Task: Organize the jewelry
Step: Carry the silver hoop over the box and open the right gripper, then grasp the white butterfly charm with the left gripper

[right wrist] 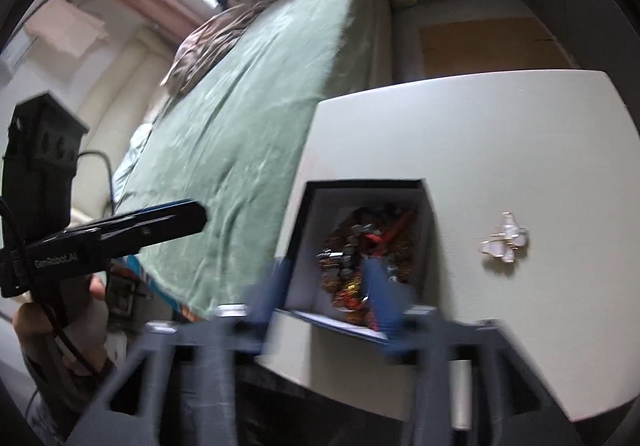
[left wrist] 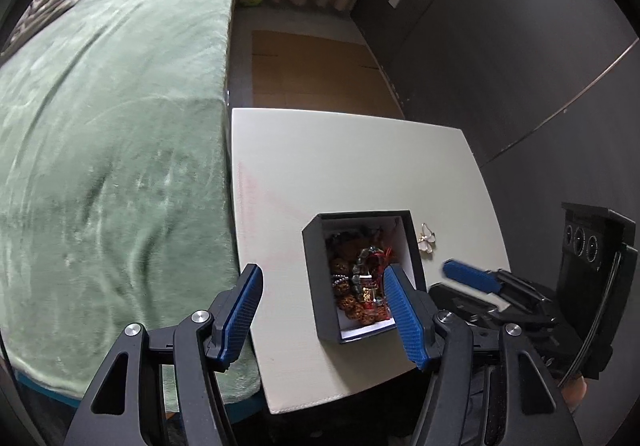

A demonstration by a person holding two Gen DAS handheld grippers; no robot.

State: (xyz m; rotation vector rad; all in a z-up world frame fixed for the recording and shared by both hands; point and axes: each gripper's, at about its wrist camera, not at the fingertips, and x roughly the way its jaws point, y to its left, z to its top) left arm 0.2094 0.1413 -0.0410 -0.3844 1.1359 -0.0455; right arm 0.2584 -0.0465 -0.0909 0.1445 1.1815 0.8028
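Observation:
A black open box [left wrist: 316, 278] with a white lining stands on the white table [left wrist: 340, 166]; several beaded bracelets and red-gold pieces [left wrist: 362, 286] lie piled in it. A pale butterfly brooch [left wrist: 427, 239] lies on the table just right of the box. My left gripper [left wrist: 324, 310] is open and empty, over the box's near left side. The right gripper's blue fingers [left wrist: 472, 278] show at the right, near the brooch. In the right wrist view the box [right wrist: 430, 222], its jewelry [right wrist: 368, 258] and the brooch [right wrist: 505, 240] show; my right gripper [right wrist: 328, 294] is blurred, open and empty, at the box's near edge.
A bed with a green blanket [left wrist: 112, 150] runs along the table's left side. Dark cabinet doors [left wrist: 500, 46] stand at the right. Cardboard [left wrist: 316, 70] lies on the floor beyond the table. The left gripper and the hand holding it [right wrist: 100, 234] show at left.

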